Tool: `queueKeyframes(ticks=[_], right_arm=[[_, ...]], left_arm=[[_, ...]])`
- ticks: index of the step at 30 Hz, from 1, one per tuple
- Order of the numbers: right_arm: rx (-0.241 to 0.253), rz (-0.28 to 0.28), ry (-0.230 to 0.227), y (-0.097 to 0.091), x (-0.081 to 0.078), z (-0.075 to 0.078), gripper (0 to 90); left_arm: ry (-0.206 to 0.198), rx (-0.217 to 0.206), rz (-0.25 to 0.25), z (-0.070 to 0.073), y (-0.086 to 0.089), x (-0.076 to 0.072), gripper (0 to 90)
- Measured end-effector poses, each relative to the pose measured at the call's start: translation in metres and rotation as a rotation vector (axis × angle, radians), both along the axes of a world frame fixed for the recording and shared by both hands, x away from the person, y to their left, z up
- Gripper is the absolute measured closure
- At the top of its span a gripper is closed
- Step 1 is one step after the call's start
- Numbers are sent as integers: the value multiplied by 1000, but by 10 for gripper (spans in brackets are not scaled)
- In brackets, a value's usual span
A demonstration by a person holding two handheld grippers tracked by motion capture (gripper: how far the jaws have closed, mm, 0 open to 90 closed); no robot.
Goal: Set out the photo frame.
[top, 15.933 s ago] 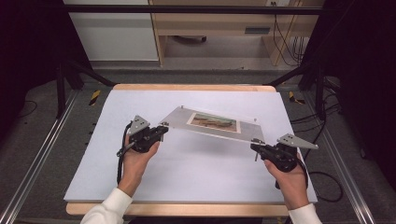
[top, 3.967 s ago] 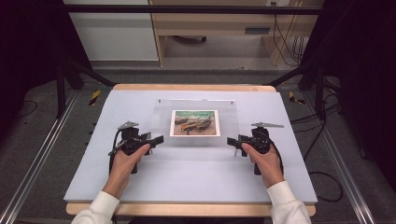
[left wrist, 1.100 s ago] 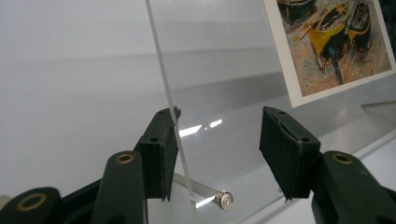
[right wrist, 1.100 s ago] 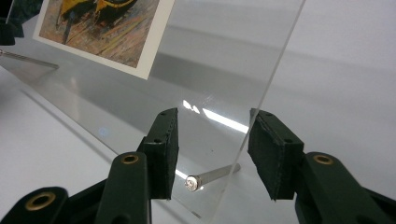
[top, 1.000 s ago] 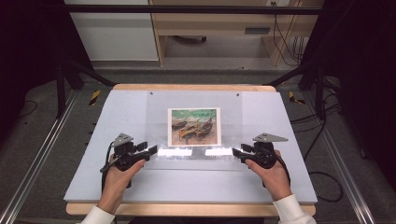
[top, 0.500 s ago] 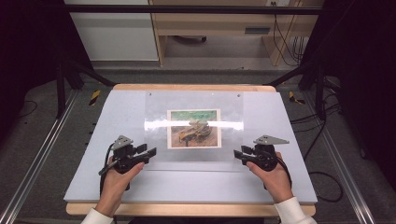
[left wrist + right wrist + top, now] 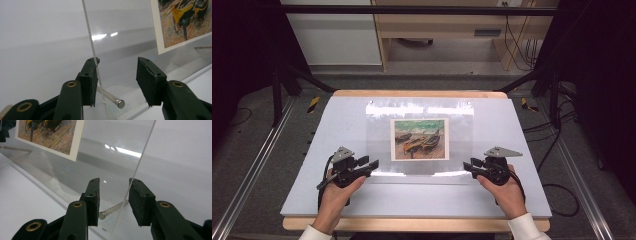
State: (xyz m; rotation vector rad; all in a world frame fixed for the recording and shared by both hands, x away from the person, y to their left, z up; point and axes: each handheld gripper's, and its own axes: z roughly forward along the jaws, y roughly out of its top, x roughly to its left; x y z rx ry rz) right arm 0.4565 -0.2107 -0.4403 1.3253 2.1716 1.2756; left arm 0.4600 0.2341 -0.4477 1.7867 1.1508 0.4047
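A clear panel [image 7: 419,142] carrying a boat print [image 7: 419,139] lies mid-surface [image 7: 522,200], its near corners between the jaws of each hand-held gripper. The left hand-held gripper [image 7: 373,165] and right hand-held gripper [image 7: 468,166], jaws just closing, stand spread around a metal pin [image 7: 111,97], one pad touching the panel's edge. Bare surface rings the panel.

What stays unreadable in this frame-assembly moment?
- High view: whether the left gripper or right gripper presses the clear panel; too small.
- Left gripper view: the picture is cut off by the frame edge.
- Right gripper view: the metal pin far end, behind the panel edge.
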Motion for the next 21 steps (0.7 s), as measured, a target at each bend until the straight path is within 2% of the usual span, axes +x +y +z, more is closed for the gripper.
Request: queueKeyframes(ticks=[21], right_arm=[[-12, 7, -9, -1, -7, -2, 663]], left_arm=[[4, 13, -14, 0, 2, -5, 557]])
